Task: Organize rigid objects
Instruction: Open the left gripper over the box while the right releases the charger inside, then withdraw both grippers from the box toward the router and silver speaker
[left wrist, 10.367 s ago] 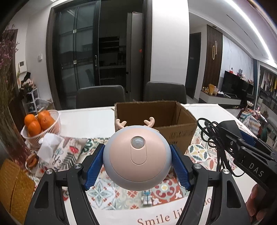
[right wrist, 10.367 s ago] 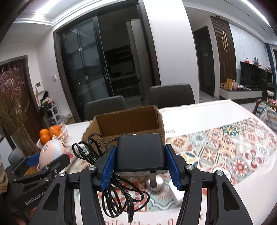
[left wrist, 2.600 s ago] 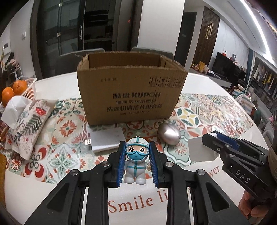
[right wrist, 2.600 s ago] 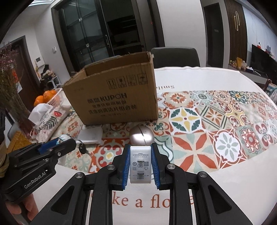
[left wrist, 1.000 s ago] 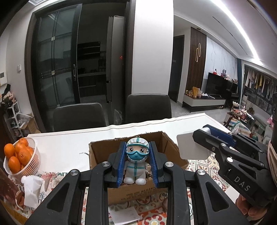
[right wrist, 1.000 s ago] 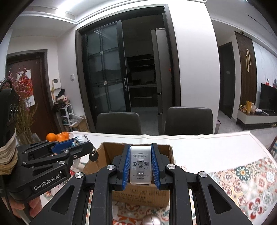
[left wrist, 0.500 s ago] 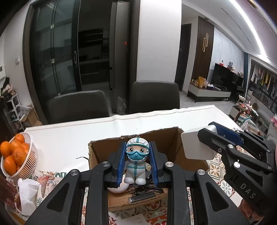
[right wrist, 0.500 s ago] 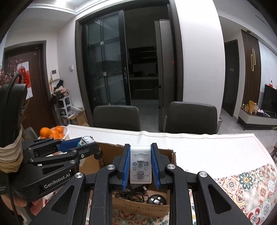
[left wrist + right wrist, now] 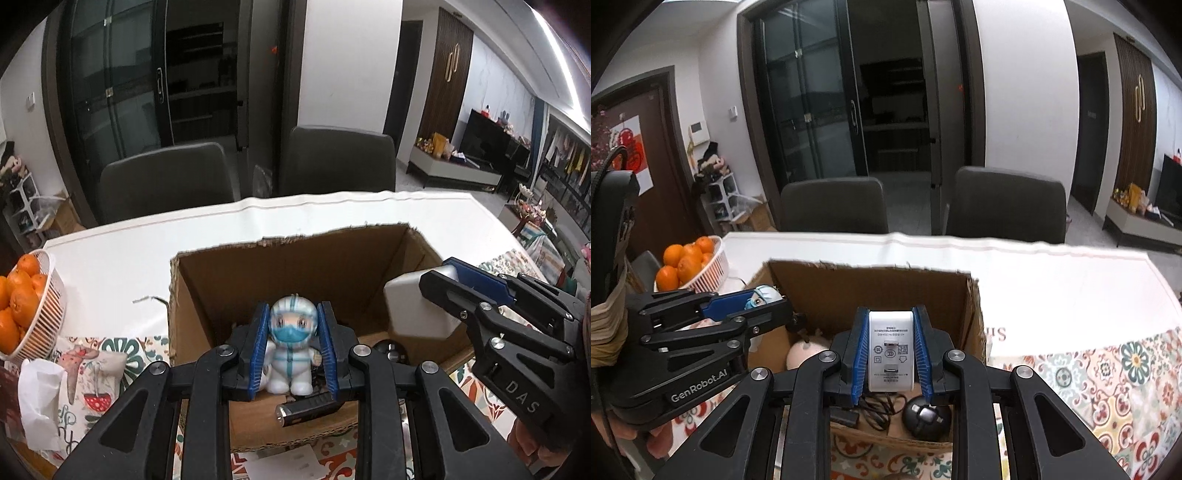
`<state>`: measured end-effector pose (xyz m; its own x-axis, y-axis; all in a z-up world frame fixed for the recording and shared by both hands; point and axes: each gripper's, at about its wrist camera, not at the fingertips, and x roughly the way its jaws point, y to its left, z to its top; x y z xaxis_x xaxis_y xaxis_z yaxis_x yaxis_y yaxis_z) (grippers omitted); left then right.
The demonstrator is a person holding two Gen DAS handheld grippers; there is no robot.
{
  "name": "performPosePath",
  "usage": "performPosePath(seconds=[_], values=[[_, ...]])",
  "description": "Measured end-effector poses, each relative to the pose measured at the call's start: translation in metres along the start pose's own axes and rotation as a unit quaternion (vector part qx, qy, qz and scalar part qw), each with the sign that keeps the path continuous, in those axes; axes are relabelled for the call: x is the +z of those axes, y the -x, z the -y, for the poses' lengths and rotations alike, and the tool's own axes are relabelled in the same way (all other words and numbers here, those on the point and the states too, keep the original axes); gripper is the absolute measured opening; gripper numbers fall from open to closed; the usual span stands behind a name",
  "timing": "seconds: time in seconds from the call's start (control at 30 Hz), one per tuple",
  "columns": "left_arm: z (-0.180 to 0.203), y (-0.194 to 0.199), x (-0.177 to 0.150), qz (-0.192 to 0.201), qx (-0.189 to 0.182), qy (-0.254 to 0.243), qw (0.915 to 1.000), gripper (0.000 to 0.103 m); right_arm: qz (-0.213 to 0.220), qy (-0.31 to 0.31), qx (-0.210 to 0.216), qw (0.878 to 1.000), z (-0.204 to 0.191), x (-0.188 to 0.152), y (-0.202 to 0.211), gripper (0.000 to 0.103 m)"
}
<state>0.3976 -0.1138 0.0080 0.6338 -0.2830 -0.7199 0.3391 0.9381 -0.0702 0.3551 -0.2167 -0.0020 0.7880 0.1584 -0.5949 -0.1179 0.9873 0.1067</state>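
Observation:
My left gripper (image 9: pixel 292 345) is shut on a small white figurine with a blue mask (image 9: pixel 291 349) and holds it above the open cardboard box (image 9: pixel 288 273). My right gripper (image 9: pixel 891 349) is shut on a white charger block (image 9: pixel 891 356), also over the box (image 9: pixel 871 291). In the left wrist view the right gripper (image 9: pixel 436 299) and its white charger (image 9: pixel 413 310) hang over the box's right side. The right wrist view has the left gripper (image 9: pixel 764 301) with the figurine (image 9: pixel 762 295) at the box's left. Inside lie a pink-and-grey round lamp (image 9: pixel 805 352), black cables and a round black gadget (image 9: pixel 925 413).
A white basket of oranges (image 9: pixel 26 302) stands on the table at the left, with a tissue pouch (image 9: pixel 66 373) in front of it. Two dark chairs (image 9: pixel 166 184) stand behind the white table (image 9: pixel 110 258). A patterned cloth (image 9: pixel 1108 387) covers the table to the right.
Both grippers have come forward and sunk over the box, tilting down, so its inside shows more. Each still holds its object.

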Motion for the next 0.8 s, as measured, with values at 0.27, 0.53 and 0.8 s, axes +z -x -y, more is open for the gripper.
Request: performPosePath(seconds=[0.27, 0.53, 0.8], values=[[0.004, 0.015, -0.011, 0.014, 0.018, 0.002, 0.9997, 0.041, 0.005, -0.018, -0.016, 1.000, 0.007, -0.010, 0.011, 0.039], [0.006, 0.048, -0.030, 0.038, 0.036, 0.014, 0.9985, 0.055, 0.026, -0.011, -0.028, 0.999, 0.001, -0.019, 0.041, 0.044], [0.012, 0.075, -0.048, 0.065, 0.070, 0.007, 0.9954, 0.072, 0.047, -0.010, -0.039, 0.998, -0.003, -0.031, 0.068, 0.060]])
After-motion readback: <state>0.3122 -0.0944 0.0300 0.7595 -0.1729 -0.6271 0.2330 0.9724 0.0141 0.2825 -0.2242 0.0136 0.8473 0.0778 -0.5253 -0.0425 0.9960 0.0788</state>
